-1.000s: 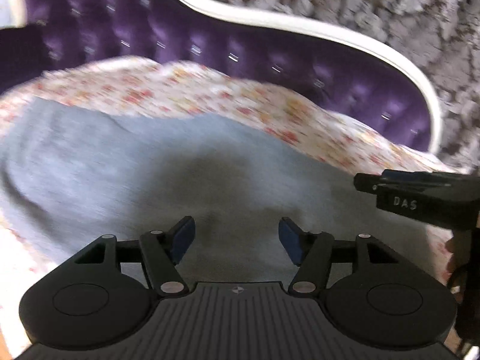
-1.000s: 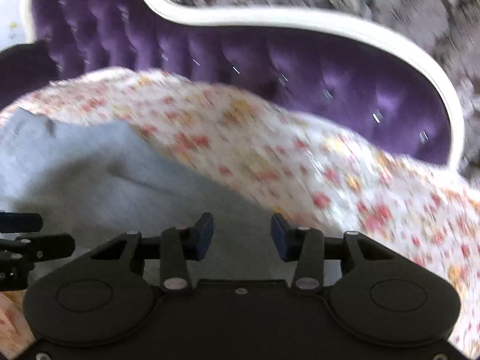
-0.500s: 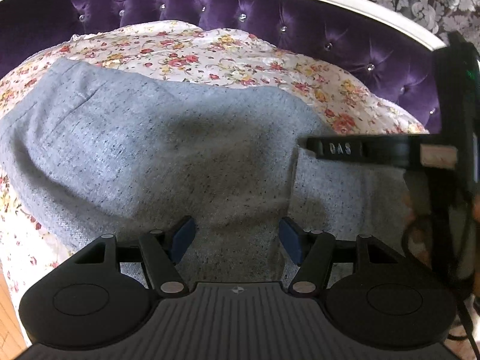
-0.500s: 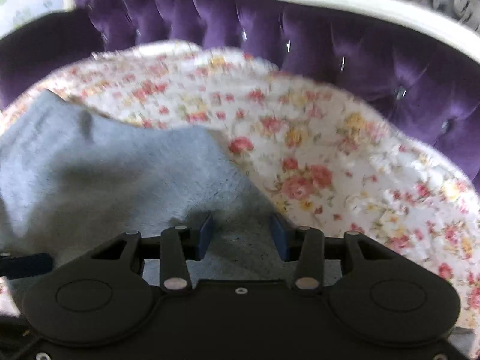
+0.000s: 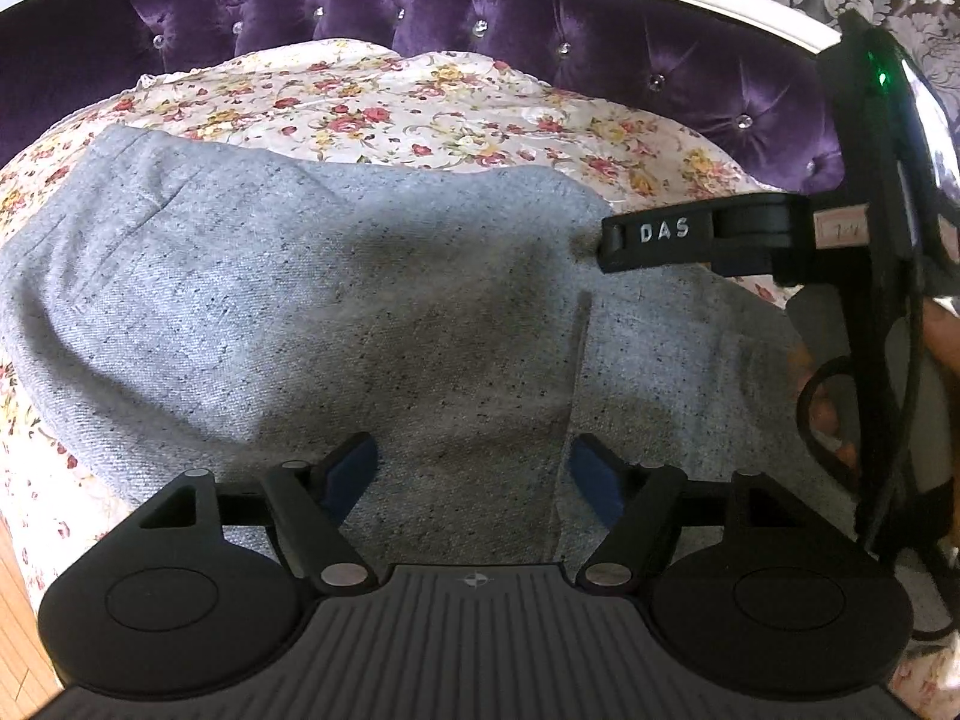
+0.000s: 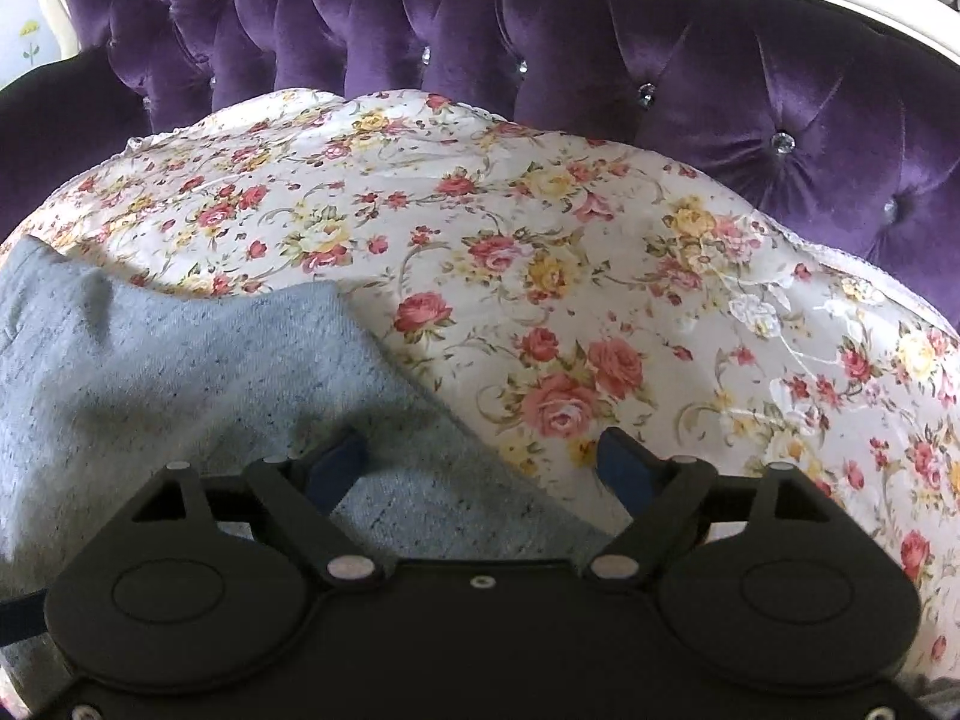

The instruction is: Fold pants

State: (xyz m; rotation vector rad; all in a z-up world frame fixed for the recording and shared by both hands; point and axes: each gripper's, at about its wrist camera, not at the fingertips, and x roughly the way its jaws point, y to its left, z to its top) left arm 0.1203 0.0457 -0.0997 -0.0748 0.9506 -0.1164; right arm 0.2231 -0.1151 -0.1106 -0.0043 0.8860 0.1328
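So the grey pants (image 5: 312, 300) are lying spread out on a flowery sheet (image 6: 540, 252) that covers the seat of a purple tufted sofa (image 6: 690, 78). They look folded over already, with one layer's edge running down the middle of the left wrist view.

The left gripper (image 5: 474, 474) hangs right over the near part of the pants. Its jaws have just been opening, and now both blue fingers (image 5: 351, 468) stand wide apart with only flat cloth below them, nothing pinched.

Same story for the right gripper (image 6: 480, 462): jaws just opened up, released, not grasping anything. It sits over the right-hand edge of the pants, so one of the fingers is above grey cloth and the other is above the sheet.

In the left wrist view you can also see the right gripper from the side, its tip close to the far right corner of the fold, with a bit of the person's hand (image 5: 939, 336) behind it.
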